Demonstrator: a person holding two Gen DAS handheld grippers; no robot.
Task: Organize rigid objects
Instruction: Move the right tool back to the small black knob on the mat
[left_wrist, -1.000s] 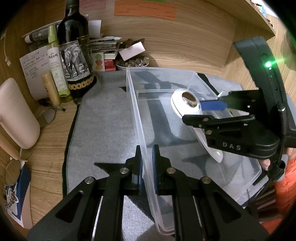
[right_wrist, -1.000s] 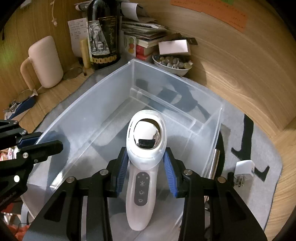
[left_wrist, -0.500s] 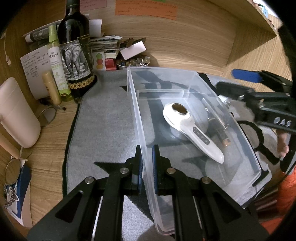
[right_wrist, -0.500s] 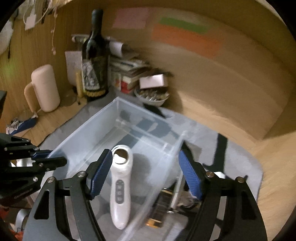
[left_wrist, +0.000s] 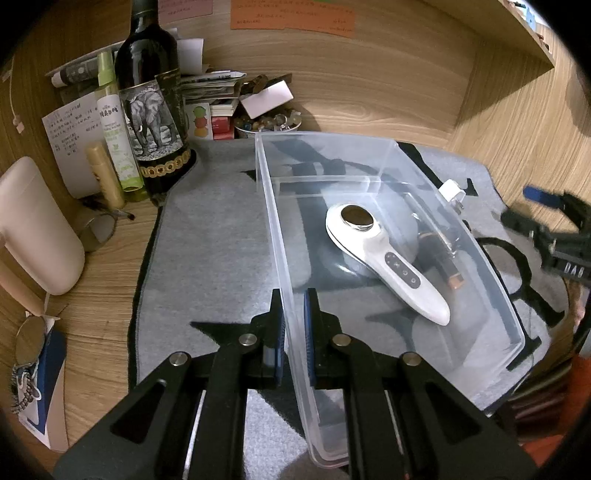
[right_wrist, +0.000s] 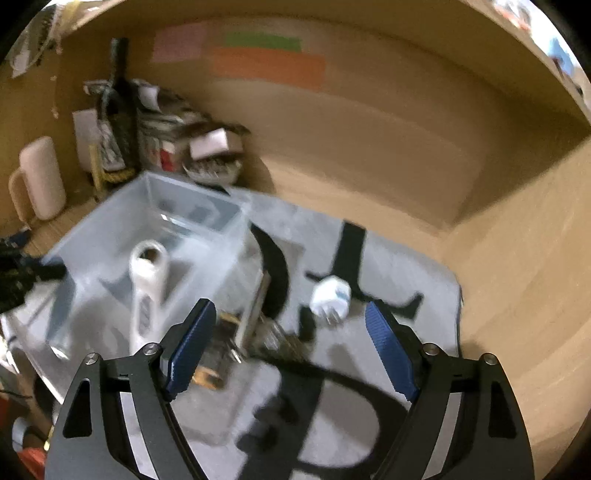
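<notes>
A white handheld device with a round metal head and three buttons (left_wrist: 384, 254) lies flat on the floor of a clear rectangular plastic bin (left_wrist: 491, 258), in its larger compartment, head toward the inner divider. The bin stands on a grey felt mat with black lettering (left_wrist: 207, 251) that covers the wooden table (left_wrist: 99, 302). The left gripper (left_wrist: 293, 332) has its jaws closed tight on the bin's near side wall, one blue pad on each face. The right gripper (right_wrist: 291, 347) hangs above the mat to the right of the bin, its jaws opening wide with nothing between them; this view is blurred. A white plug adapter (right_wrist: 330, 297) lies on the mat just outside the bin. Behind the bin stand a dark wine bottle with an elephant label (left_wrist: 151, 110) and a bowl of small stones (left_wrist: 267, 122).
</notes>
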